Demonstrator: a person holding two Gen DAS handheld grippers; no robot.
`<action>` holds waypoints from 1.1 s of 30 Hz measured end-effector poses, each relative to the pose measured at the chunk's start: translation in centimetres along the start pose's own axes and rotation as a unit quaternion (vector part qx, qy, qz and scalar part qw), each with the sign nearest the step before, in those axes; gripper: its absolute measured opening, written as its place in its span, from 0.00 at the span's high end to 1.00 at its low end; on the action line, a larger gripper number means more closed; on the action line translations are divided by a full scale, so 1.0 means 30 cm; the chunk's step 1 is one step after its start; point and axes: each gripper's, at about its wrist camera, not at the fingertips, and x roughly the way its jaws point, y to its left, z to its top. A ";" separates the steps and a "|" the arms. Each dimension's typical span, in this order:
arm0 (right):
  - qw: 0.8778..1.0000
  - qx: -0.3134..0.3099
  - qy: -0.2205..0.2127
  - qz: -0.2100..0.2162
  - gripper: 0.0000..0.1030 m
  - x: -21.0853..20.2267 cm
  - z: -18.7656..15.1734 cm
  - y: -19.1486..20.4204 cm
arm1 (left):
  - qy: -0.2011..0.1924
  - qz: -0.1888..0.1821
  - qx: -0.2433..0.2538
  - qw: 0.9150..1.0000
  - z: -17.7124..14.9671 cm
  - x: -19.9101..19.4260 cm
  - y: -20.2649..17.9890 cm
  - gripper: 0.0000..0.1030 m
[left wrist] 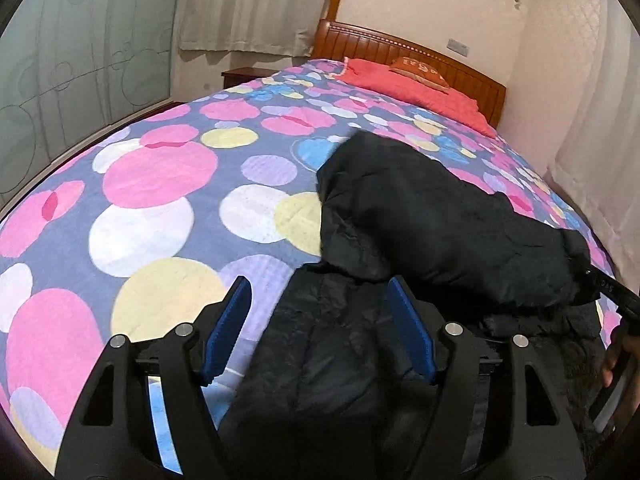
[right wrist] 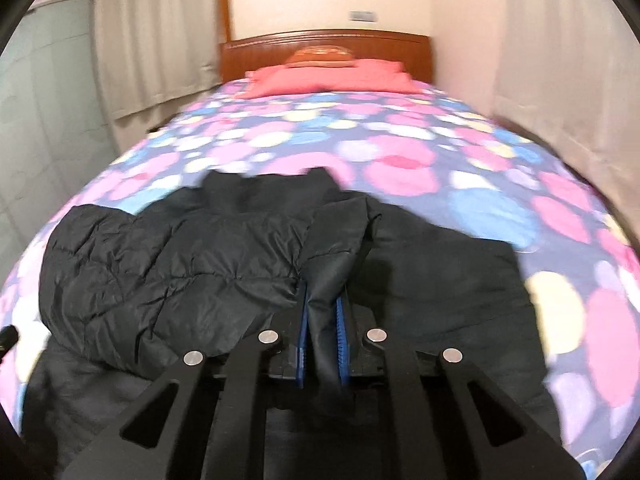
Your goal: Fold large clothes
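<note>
Right wrist — jacket [right wrist: 224,256] collar toward headboard [right wrist: 328,46] | right gripper [right wrist: 323,320] pinching its fold | left gripper [left wrist: 320,332] agape

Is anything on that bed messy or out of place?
Only the black puffy jacket: it lies crumpled across the spotted quilt, one fold pinched in the right gripper. The left gripper is open above it.
</note>
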 end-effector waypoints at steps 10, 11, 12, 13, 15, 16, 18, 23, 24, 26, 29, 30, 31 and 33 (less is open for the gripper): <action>0.996 0.036 0.080 -0.008 0.82 0.224 -0.037 -0.201 | 0.025 -0.019 0.039 0.999 0.010 0.073 -0.103 0.32; 0.996 0.038 0.083 -0.007 0.77 0.208 -0.048 -0.206 | 0.029 -0.021 0.040 0.999 0.015 0.086 -0.111 0.32; 0.995 0.044 0.089 -0.006 0.74 0.199 -0.043 -0.210 | 0.033 -0.021 0.040 0.998 0.023 0.100 -0.116 0.32; 0.994 0.049 0.092 -0.008 0.67 0.178 -0.047 -0.219 | 0.033 -0.022 0.039 0.998 0.032 0.110 -0.119 0.32; 0.996 0.054 0.073 -0.024 0.61 0.123 -0.027 -0.217 | 0.031 -0.022 0.038 0.999 0.056 0.128 -0.129 0.32; 0.996 0.055 0.058 -0.035 0.58 0.087 -0.028 -0.221 | 0.029 -0.022 0.038 0.999 0.072 0.142 -0.137 0.32; 0.997 0.059 0.043 -0.023 0.57 0.041 -0.024 -0.210 | 0.023 -0.021 0.042 0.999 0.101 0.169 -0.155 0.32; 0.998 0.030 0.032 0.041 0.57 0.106 0.031 -0.087 | 0.020 -0.001 0.063 0.998 0.185 0.317 -0.224 0.32; 0.998 0.020 0.026 0.052 0.57 0.132 0.049 -0.049 | 0.021 0.004 0.064 0.998 0.196 0.347 -0.233 0.32; 0.998 -0.001 0.021 0.062 0.57 0.171 0.072 0.026 | 0.031 0.013 0.059 0.998 0.210 0.404 -0.242 0.32; 0.995 -0.037 0.034 0.081 0.57 0.240 0.076 0.120 | 0.056 0.021 0.059 0.996 0.207 0.488 -0.251 0.32; 0.993 -0.058 0.073 0.068 0.57 0.311 0.056 0.154 | 0.067 0.029 0.065 0.995 0.199 0.513 -0.253 0.31; 0.991 -0.064 0.097 0.067 0.57 0.348 0.030 0.165 | 0.085 0.033 0.074 0.993 0.180 0.552 -0.256 0.31; 0.991 -0.050 0.097 0.077 0.58 0.371 0.016 0.150 | 0.092 0.039 0.080 0.992 0.165 0.580 -0.260 0.31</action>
